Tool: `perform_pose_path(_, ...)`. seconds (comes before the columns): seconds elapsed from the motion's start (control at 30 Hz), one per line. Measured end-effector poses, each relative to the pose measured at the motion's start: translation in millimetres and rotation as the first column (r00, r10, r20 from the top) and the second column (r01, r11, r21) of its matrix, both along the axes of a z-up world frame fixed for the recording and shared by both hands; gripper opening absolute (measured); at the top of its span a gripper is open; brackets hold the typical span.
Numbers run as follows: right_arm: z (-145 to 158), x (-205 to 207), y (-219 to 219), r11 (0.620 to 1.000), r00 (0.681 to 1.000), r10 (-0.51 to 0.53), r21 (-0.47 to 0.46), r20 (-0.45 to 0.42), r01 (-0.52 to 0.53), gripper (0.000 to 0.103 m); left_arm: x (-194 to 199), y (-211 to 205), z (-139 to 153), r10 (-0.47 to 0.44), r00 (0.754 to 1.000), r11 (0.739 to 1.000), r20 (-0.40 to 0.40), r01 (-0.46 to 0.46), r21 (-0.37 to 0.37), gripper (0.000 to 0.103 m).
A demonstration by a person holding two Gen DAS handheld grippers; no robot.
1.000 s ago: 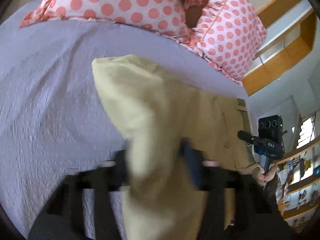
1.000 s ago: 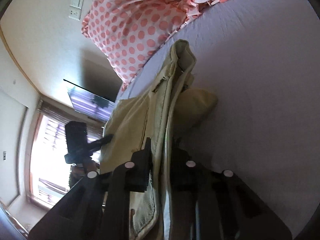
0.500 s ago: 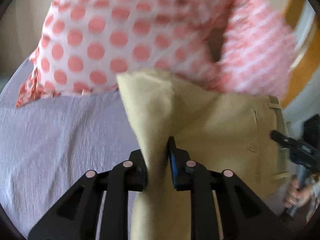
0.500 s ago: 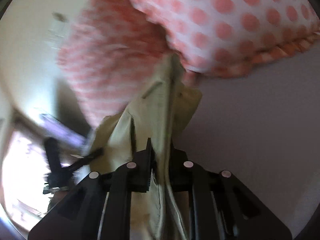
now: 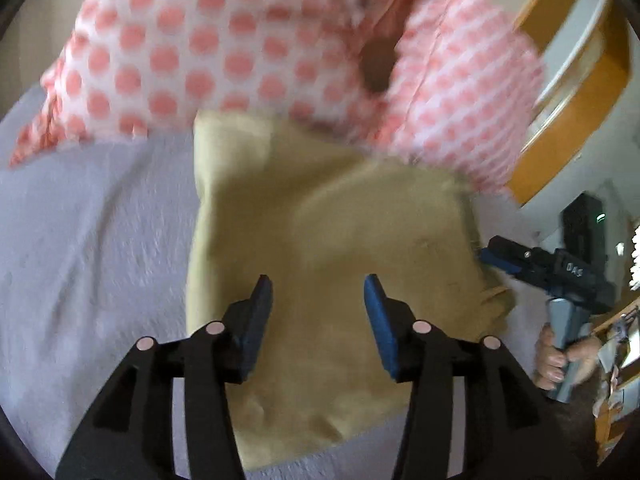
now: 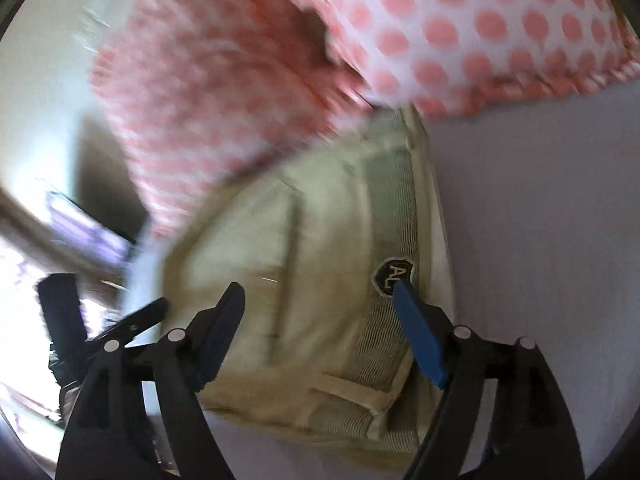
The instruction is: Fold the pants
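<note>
Both the left gripper and right gripper hover, jaws spread, over folded khaki pants; polka-dot pillows lie at 12 o'clock.

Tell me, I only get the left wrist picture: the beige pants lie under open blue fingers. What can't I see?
Observer: The right wrist view shows the ribbed waistband of the pants, facing up.
Operator: Anything on that band?
Observer: A dark shield-shaped label, lettering partly hidden by a fingertip.
Operator: Is the other gripper holding the cloth?
Observer: No. The right gripper is open, fingers spread over the pants; the left gripper is open too.
</note>
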State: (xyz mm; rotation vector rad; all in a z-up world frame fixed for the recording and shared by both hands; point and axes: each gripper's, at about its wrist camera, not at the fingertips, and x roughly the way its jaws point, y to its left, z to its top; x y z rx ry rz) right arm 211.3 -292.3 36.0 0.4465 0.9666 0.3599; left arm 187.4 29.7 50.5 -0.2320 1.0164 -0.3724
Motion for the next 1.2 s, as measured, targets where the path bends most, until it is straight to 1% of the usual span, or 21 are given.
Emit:
perform_pose_path(0.03,-2.9,-2.6,0.1,1.000,1.000,-0.006,-0.004,0.007,0.006,0.080,4.3,-1.6,-9.5,0.020,0.999,1.000,-0.030,-0.020,0.004,0.038)
perform_pose_path(0.07,0.0,-4.5,1.6,1.000,1.000,-0.016,-0.025,0.016,0.017,0.081,2.6,0.2,-8.2,0.049,0.999,0.999,0.002,-0.049,0.005,0.037)
perform_pose_path(0.1,4.5,-8.9,3.7,0.995,0.999,-0.038,-0.091,0.006,0.039,0.081,0.6,0.2,-5.9,0.060,0.998,0.998,0.001,-0.060,0.024,0.039)
perform_pose_path(0.13,13.0,-19.3,7.0,0.988,0.998,-0.054,-0.145,0.030,0.057,0.081,-7.0,-0.2,-1.0,0.070,0.998,0.996,0.000,-0.070,0.051,0.042)
perform_pose_path(0.17,20.5,-35.0,8.6,0.983,0.995,-0.049,-0.173,0.083,0.063,0.083,-17.4,0.3,4.8,0.073,0.997,0.995,0.019,-0.074,0.059,0.049)
perform_pose_path(0.2,31.5,-58.4,10.9,0.980,0.986,-0.028,-0.192,0.163,0.060,0.092,-34.6,1.0,13.4,0.068,0.996,0.995,0.062,-0.073,0.065,0.061)
perform_pose_path(0.23,39.1,-78.7,10.8,0.977,0.975,-0.016,-0.206,0.221,0.063,0.099,-52.7,1.3,21.5,0.064,0.992,0.994,0.105,-0.072,0.077,0.068)
perform_pose_path(0.27,44.4,-99.4,13.5,0.972,0.962,-0.014,-0.224,0.274,0.078,0.102,-71.9,4.9,24.6,0.064,0.988,0.993,0.142,-0.078,0.092,0.083)
perform_pose_path(0.3,46.6,-126.3,17.1,0.964,0.944,-0.018,-0.246,0.329,0.104,0.102,-96.5,6.8,27.8,0.071,0.980,0.988,0.184,-0.094,0.119,0.092)
perform_pose_path(0.33,45.1,-145.1,22.4,0.958,0.936,-0.016,-0.263,0.352,0.116,0.102,-109.6,8.1,27.9,0.077,0.976,0.985,0.203,-0.107,0.139,0.096)
perform_pose_path(0.37,39.6,-159.3,28.3,0.953,0.934,-0.008,-0.279,0.357,0.115,0.102,-125.4,8.7,26.4,0.082,0.973,0.980,0.217,-0.118,0.160,0.101)
perform_pose_path(0.4,29.9,-174.4,34.8,0.949,0.937,0.003,-0.297,0.350,0.108,0.102,-144.4,6.7,21.3,0.084,0.969,0.974,0.231,-0.128,0.185,0.101)
perform_pose_path(0.47,15.6,-188.4,46.3,0.944,0.941,0.008,-0.312,0.338,0.104,0.102,-161.2,2.8,12.1,0.078,0.969,0.970,0.234,-0.128,0.208,0.101)
perform_pose_path(0.53,-2.8,-194.5,58.2,0.936,0.946,0.002,-0.335,0.323,0.113,0.102,-171.5,-2.0,1.7,0.070,0.972,0.970,0.226,-0.119,0.211,0.101)
perform_pose_path(0.63,-16.8,-193.1,75.0,0.915,0.952,0.005,-0.385,0.307,0.120,0.102,-171.4,-5.1,-10.6,0.069,0.973,0.968,0.219,-0.118,0.221,0.101)
perform_pose_path(0.7,-21.2,-189.0,81.6,0.910,0.953,0.006,-0.396,0.304,0.120,0.102,-170.7,-7.6,-17.2,0.064,0.975,0.960,0.215,-0.119,0.254,0.101)
perform_pose_path(0.8,-26.6,-186.4,85.1,0.895,0.956,-0.006,-0.425,0.292,0.135,0.102,-170.9,-10.3,-26.2,0.066,0.977,0.952,0.203,-0.123,0.280,0.101)
perform_pose_path(0.87,-32.6,-183.9,84.8,0.892,0.963,-0.016,-0.431,0.270,0.135,0.102,-173.9,-14.5,-28.1,0.063,0.973,0.939,0.223,-0.134,0.318,0.101)
perform_pose_path(0.9,-33.3,-185.6,85.9,0.882,0.959,-0.017,-0.448,0.283,0.148,0.102,-174.7,-15.9,-28.4,0.062,0.971,0.935,0.229,-0.137,0.328,0.101)
perform_pose_path(0.97,-35.3,-188.7,88.2,0.871,0.955,-0.016,-0.465,0.295,0.158,0.102,-177.0,-14.7,-28.3,0.072,0.967,0.936,0.243,-0.149,0.319,0.101)
perform_pose_path(1.2,-36.9,-193.0,87.8,0.872,0.948,-0.033,-0.454,0.317,0.182,0.102,-177.5,-14.0,-28.1,0.086,0.961,0.934,0.262,-0.169,0.315,0.101)
